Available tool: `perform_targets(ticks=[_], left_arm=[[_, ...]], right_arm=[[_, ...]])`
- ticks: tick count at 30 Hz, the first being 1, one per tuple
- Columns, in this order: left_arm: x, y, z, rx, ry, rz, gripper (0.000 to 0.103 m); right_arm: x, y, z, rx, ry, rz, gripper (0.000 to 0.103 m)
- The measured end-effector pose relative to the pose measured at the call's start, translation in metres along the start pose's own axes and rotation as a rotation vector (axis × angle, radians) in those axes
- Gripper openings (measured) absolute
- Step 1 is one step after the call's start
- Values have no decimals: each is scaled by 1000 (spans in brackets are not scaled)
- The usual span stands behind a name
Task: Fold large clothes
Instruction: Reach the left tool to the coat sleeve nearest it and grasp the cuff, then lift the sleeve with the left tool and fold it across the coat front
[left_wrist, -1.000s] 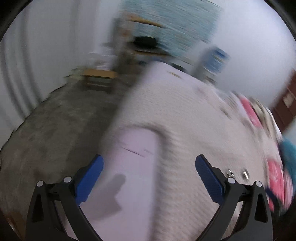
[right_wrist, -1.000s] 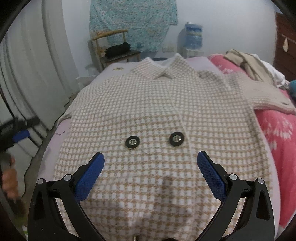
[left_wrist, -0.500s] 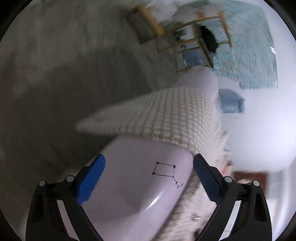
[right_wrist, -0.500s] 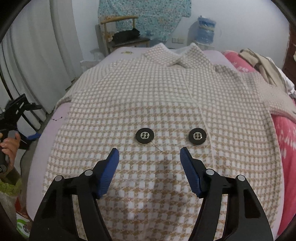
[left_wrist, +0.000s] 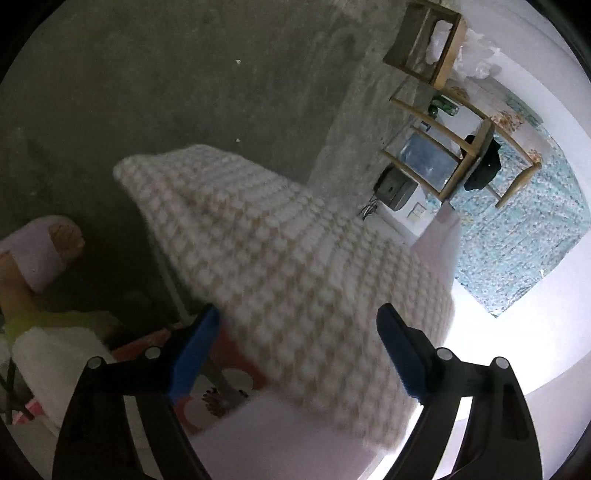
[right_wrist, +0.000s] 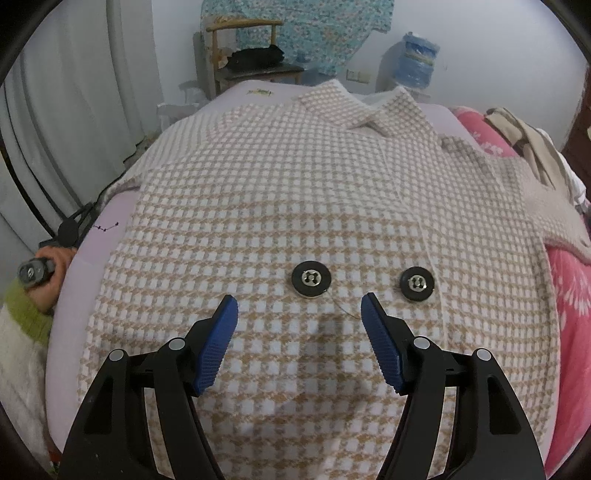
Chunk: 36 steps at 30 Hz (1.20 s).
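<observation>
A large beige-and-white checked coat (right_wrist: 295, 184) lies front up on a lilac bed (right_wrist: 74, 295), collar at the far end, two black buttons (right_wrist: 311, 277) in the middle. My right gripper (right_wrist: 299, 306) is open just above the cloth, right below the buttons, with nothing pinched. One sleeve (left_wrist: 277, 240) of the coat hangs off the side of the bed (left_wrist: 295, 443). My left gripper (left_wrist: 299, 321), rolled onto its side, has that sleeve between its blue pads (left_wrist: 195, 354) and its jaws are closing, still wide apart. A hand (right_wrist: 48, 273) at the bed's left edge holds the left gripper.
A pink quilt (right_wrist: 569, 295) and a heap of clothes (right_wrist: 528, 140) lie to the right of the coat. A wooden chair (right_wrist: 251, 55) and a water jug (right_wrist: 417, 62) stand behind the bed. Beside the bed are grey floor (left_wrist: 147, 92), a slippered foot (left_wrist: 40, 251) and a red box (left_wrist: 221, 387).
The left gripper dropped from over the bed to its side edge and rolled, so the hanging sleeve now lies between its jaws. The right gripper's jaws narrowed and it closed in on the buttons.
</observation>
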<state>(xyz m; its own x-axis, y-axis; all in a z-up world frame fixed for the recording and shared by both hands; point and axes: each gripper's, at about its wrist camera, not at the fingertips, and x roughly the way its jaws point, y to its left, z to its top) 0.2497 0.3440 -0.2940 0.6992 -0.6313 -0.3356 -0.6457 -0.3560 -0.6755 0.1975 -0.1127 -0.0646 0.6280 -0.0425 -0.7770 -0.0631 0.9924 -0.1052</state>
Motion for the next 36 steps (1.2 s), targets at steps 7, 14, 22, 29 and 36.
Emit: perform_targets(ticks=[7,14,22,29,36], left_arm=[[19,5,35,-55,3,4,85],[25,6,50,-54,-38,12,65],[7,-7,55,-10,-140,23,10],[-41,-63,39,185,-325,65,4],[-87,-168,-51,575,-535,119,3]], right_arm=[[12,0,3,2,31,-27,65],[16,2,4,-4,39,-47,65],[18,-3,7,3,37,-58,66],[10,-8,7,19,11,-53,65],[-5,-14,5,39,-31,-38,66]])
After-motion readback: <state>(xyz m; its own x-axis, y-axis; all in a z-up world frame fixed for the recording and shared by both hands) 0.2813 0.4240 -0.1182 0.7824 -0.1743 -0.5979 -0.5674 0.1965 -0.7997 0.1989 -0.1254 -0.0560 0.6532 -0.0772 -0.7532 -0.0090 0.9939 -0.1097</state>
